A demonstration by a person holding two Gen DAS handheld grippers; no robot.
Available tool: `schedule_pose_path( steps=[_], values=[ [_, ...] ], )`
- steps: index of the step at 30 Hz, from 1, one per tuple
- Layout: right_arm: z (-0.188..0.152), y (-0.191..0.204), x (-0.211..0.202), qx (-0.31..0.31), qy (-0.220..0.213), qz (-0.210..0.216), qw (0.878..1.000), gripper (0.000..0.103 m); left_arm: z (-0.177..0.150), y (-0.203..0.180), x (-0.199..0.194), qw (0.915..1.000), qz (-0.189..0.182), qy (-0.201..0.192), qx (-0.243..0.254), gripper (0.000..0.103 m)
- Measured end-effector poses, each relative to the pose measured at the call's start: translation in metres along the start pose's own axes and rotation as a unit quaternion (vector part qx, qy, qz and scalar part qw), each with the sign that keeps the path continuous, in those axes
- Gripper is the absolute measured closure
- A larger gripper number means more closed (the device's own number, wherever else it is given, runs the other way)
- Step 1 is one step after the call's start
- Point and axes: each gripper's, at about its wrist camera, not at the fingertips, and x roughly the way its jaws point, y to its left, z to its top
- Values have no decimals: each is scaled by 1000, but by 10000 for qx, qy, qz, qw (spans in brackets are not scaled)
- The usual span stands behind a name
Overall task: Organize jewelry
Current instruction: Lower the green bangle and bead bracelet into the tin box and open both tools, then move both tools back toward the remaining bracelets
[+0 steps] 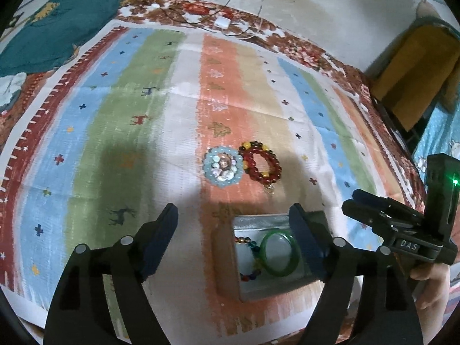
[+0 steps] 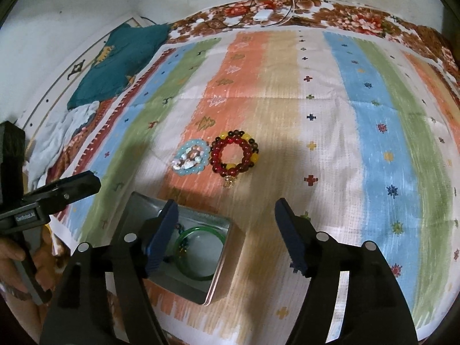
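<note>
A silver tin box [image 1: 260, 220] [image 2: 221, 270] sits on the striped cloth and holds a green bangle [image 1: 280, 254] [image 2: 198, 254] and a multicoloured bead bracelet [image 1: 250, 273]. Beyond it lie a red bead bracelet [image 1: 262, 163] [image 2: 234, 155] with yellow beads and a small charm, and a pale blue bead bracelet [image 1: 222, 165] [image 2: 189, 159] beside it, touching. My left gripper [image 1: 234, 221] is open and empty, its right finger over the box. My right gripper [image 2: 225, 215] is open and empty, its left finger over the box. Each gripper shows in the other's view [image 1: 382, 215] [image 2: 57, 189].
The striped cloth [image 1: 143, 115] [image 2: 345, 143] covers a floral bedspread [image 1: 302, 51]. A teal garment [image 1: 57, 28] [image 2: 123, 57] lies at the far left. A white charger [image 1: 222, 23] with cables lies at the far edge by the wall. A yellow-brown chair [image 1: 417, 72] stands to the right.
</note>
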Motion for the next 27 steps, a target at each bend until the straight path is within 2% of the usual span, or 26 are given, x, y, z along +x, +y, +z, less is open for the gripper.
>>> schedule_pose_path(
  steps=[11, 27],
  values=[
    [13, -2, 10, -5, -2, -114, 9999, 27, 10, 5, 15, 9999, 116, 71, -79, 20],
    [27, -5, 44, -97, 334, -228, 9991, 27, 23, 7, 49, 9992, 147, 369, 27, 22]
  ],
)
